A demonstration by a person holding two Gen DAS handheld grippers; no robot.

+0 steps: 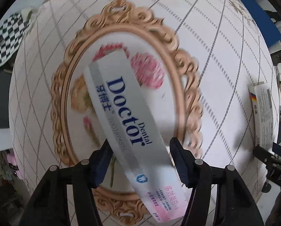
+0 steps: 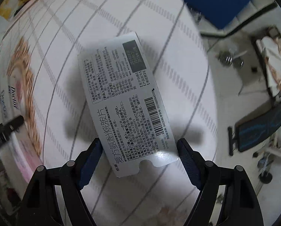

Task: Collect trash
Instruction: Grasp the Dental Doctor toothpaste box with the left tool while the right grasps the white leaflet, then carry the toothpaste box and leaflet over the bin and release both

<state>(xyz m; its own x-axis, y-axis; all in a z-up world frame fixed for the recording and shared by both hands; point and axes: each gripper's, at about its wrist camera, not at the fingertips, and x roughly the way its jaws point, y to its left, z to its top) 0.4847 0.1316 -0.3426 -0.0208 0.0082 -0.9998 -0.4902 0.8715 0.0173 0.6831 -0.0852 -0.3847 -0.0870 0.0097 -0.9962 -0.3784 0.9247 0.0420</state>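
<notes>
Left claw (image 1: 140, 162) is pinching the toothpaste box (image 1: 121, 116) across its narrow width, one pad on each long edge near the close end. The carton runs forward from the jaws, held over the oval floral tray (image 1: 180, 69) with its carved gold rim. Motion blur suggests the box is in the air, not resting.

Right claw (image 2: 140, 156) is clamped on the medicine box (image 2: 127, 101), again edge to edge near the close end, the printed back face up, and it sticks straight ahead above the grid-patterned cloth on the bench (image 2: 69, 37).

Both look like empty cardboard cartons: light, thin-walled, probably easy to crush. My read is that squeezing across the short width at the folded edges is the right hold, since the edges are stiffest; the broad faces would likely buckle. The glossy print may be a touch slippery, and each long carton could swing about the pinch.
</notes>
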